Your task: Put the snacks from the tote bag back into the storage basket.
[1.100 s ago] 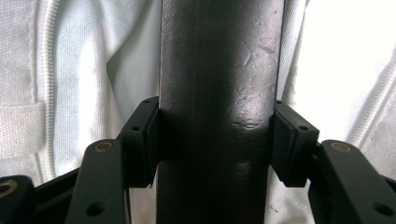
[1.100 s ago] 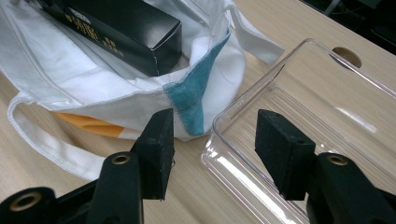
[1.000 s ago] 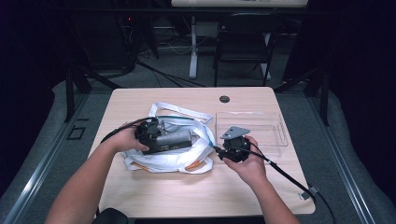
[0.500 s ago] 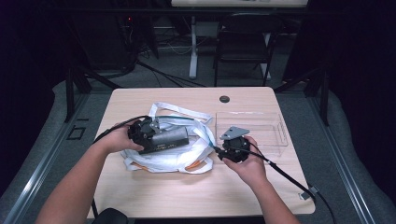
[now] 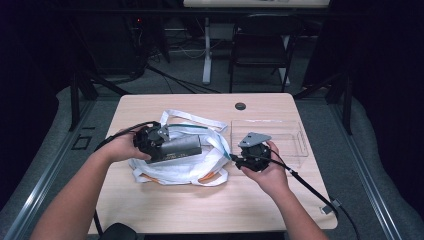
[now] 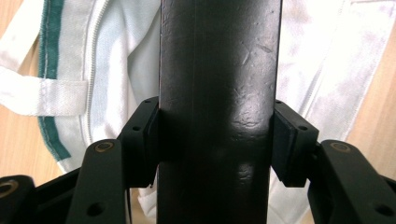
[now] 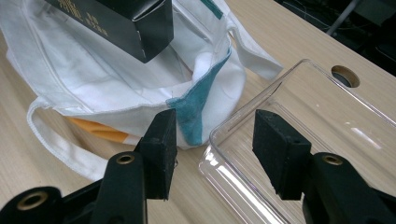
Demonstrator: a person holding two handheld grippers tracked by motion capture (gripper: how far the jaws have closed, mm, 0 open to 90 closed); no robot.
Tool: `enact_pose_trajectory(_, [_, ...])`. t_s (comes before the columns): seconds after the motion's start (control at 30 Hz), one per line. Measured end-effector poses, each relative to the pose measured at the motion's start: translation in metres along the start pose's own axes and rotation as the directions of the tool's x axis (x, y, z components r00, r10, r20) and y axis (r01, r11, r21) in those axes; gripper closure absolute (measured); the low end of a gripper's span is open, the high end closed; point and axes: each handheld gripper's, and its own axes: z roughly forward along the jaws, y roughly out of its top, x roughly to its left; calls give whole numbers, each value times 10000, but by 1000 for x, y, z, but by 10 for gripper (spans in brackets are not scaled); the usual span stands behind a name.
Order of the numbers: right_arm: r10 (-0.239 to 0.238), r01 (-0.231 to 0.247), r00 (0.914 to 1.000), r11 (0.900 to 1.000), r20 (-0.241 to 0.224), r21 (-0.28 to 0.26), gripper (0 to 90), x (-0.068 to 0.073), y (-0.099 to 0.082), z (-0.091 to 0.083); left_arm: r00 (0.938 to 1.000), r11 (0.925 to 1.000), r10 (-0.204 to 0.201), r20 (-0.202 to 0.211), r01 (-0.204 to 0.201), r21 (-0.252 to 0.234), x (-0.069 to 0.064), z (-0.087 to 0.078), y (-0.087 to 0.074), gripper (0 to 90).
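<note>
The left gripper [image 5: 192, 145] clenched the dark box [image 5: 177, 147] above the white bag [image 5: 175, 167], not yet in the clear tray [image 5: 295, 142]; the right gripper [image 7: 212, 140], which had just been closing, was released with nothing between its pads.

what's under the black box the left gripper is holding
The white bag lies under the black box, with bare table around it. An orange thing shows at its edge; the rest of the bag's inside is covered.
</note>
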Motion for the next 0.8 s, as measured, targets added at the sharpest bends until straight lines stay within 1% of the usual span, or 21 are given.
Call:
enact_pose_trajectory(0.07, [-22, 22, 10000, 9999, -47, 126, 498, -3, 1, -1, 10000, 10000, -28, 21, 28, -29, -1, -3, 0, 435])
enact_pose_trajectory(0.17, [-178, 177, 9998, 9992, 14, 359, 494, -7, 2, -3, 10000, 9999, 64, -3, -64, -79, -1, -7, 1, 435])
enact_pose_trajectory(0.2, [-158, 159, 9999, 9992, -28, 368, 494, -8, 2, -4, 10000, 9999, 42, 4, -42, -118, -2, -8, 2, 435])
enact_pose_trajectory(0.23, [-142, 147, 9998, 9991, -121, 396, 494, -10, 2, -4, 9999, 9999, 104, -10, -104, -98, -1, -10, 2, 435])
enact_pose_trajectory(0.27, [-211, 218, 9997, 9983, -144, 535, 492, -12, 3, -5, 10000, 9998, 42, 8, -42, -186, -2, -12, 2, 435])
enact_pose_trajectory(0.3, [-211, 218, 9997, 9983, -144, 535, 492, -12, 3, -5, 9999, 9998, 103, 4, -103, -163, -2, -14, 2, 435])
enact_pose_trajectory(0.33, [-285, 288, 9996, 9976, -48, 632, 487, -13, 5, -6, 10000, 9997, 62, -13, -62, -230, -2, -16, 3, 435])
enact_pose_trajectory(0.37, [-449, 443, 9990, 9964, 59, 727, 474, -13, 8, -8, 9999, 9997, 109, -51, -110, -200, -2, -18, 3, 435])
enact_pose_trajectory(0.4, [-449, 443, 9990, 9964, 59, 727, 474, -13, 8, -8, 9999, 9996, 145, -80, -147, -243, -1, -20, 3, 435])
enact_pose_trajectory(0.43, [-633, 623, 9980, 9945, 92, 836, 474, -14, 10, -9, 10000, 9996, 70, -67, -72, -277, -2, -22, 3, 435])
enact_pose_trajectory(0.47, [-734, 718, 9972, 9939, 155, 841, 474, -13, 11, -10, 9999, 9995, 138, -87, -140, -280, -1, -23, 4, 435])
enact_pose_trajectory(0.57, [-991, 981, 9951, 9910, 65, 907, 470, -14, 16, -12, 9998, 9995, 146, -143, -150, -271, -1, -29, 4, 435])
enact_pose_trajectory(0.6, [-929, 926, 9957, 9921, -6, 841, 467, -14, 17, -11, 9999, 9994, 108, -132, -112, -325, -1, -30, 5, 435])
enact_pose_trajectory(0.63, [-969, 969, 9953, 9905, -56, 978, 460, -15, 19, -13, 9999, 9994, 90, -131, -95, -331, 0, -32, 5, 435])
enact_pose_trajectory(0.73, [-882, 908, 9955, 9923, -336, 839, 450, -18, 23, -14, 9997, 9993, 201, -153, -205, -317, 1, -36, 7, 435])
enact_pose_trajectory(0.77, [-874, 907, 9952, 9928, -447, 777, 444, -20, 24, -14, 9998, 9993, 180, -109, -183, -329, 1, -37, 8, 435])
enact_pose_trajectory(0.8, [-851, 896, 9944, 9932, -624, 746, 441, -21, 26, -15, 9997, 9993, 203, -140, -208, -319, 2, -38, 9, 435])
